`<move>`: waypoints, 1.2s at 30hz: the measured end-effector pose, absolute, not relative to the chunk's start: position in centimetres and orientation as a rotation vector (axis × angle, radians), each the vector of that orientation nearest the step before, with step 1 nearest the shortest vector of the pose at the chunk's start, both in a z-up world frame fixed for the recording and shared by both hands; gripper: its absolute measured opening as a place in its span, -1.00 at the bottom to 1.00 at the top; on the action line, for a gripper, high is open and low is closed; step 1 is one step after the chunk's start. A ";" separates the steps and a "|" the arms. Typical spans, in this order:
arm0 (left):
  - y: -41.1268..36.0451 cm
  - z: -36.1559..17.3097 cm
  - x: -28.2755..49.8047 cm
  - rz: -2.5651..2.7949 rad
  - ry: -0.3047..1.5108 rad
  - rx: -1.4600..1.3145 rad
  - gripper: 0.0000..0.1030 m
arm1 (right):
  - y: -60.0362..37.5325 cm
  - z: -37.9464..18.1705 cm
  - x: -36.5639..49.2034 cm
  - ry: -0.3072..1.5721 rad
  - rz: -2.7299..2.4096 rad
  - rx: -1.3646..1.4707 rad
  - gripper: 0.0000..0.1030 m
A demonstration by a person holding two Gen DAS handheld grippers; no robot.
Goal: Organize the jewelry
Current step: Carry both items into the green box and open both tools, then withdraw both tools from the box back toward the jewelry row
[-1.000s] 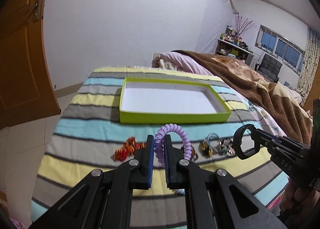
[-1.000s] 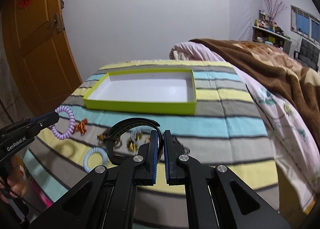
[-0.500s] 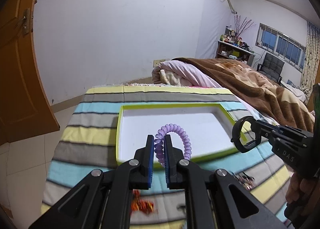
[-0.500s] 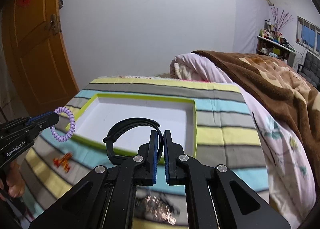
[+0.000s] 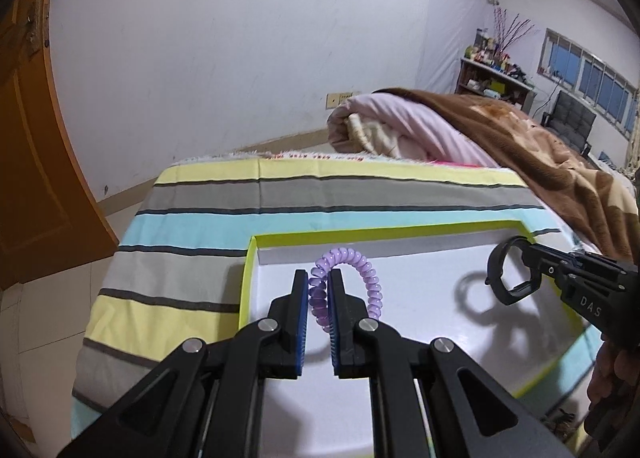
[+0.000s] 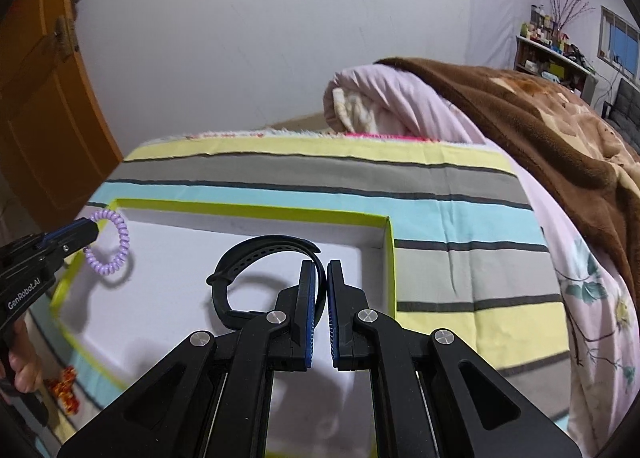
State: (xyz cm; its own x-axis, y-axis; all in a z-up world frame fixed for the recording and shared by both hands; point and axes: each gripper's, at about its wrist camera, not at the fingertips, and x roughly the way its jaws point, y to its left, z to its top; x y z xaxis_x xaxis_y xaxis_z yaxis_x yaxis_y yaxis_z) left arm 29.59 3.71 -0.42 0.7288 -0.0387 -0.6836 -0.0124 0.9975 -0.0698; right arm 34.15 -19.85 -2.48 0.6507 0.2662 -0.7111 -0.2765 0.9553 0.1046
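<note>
A shallow tray (image 5: 245, 290) with a lime-green rim and white floor lies on the striped bedspread; it also shows in the right wrist view (image 6: 390, 258). My left gripper (image 5: 319, 290) is shut on a purple spiral bracelet (image 5: 366, 278) and holds it above the tray's left part; the bracelet also shows in the right wrist view (image 6: 116, 246). My right gripper (image 6: 321, 282) is shut on a black strap band (image 6: 256, 254) above the tray's right part; the band also shows in the left wrist view (image 5: 498, 274).
The striped bedspread (image 5: 320, 185) covers the bed end. A rolled pink quilt and brown blanket (image 6: 520, 105) lie behind the tray. An orange-red ornament (image 6: 64, 384) lies on the spread left of the tray. A wooden door (image 5: 28, 137) stands at left.
Both grippers have moved forward from above the loose jewelry to above the tray, each still holding its piece. The loose jewelry has dropped out of the left wrist view.
</note>
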 end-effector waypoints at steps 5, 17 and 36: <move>4.1 -1.6 30.8 0.001 0.792 -0.071 -0.80 | -19.6 -4.0 35.8 0.852 0.290 -0.021 -0.89; 4.7 -1.7 30.9 -0.025 0.794 -0.096 -0.47 | -20.1 -3.5 36.2 0.848 0.296 0.006 -0.74; 4.2 3.2 16.8 0.016 0.637 -0.098 -0.27 | -21.0 2.6 21.0 0.656 0.359 -0.009 -0.73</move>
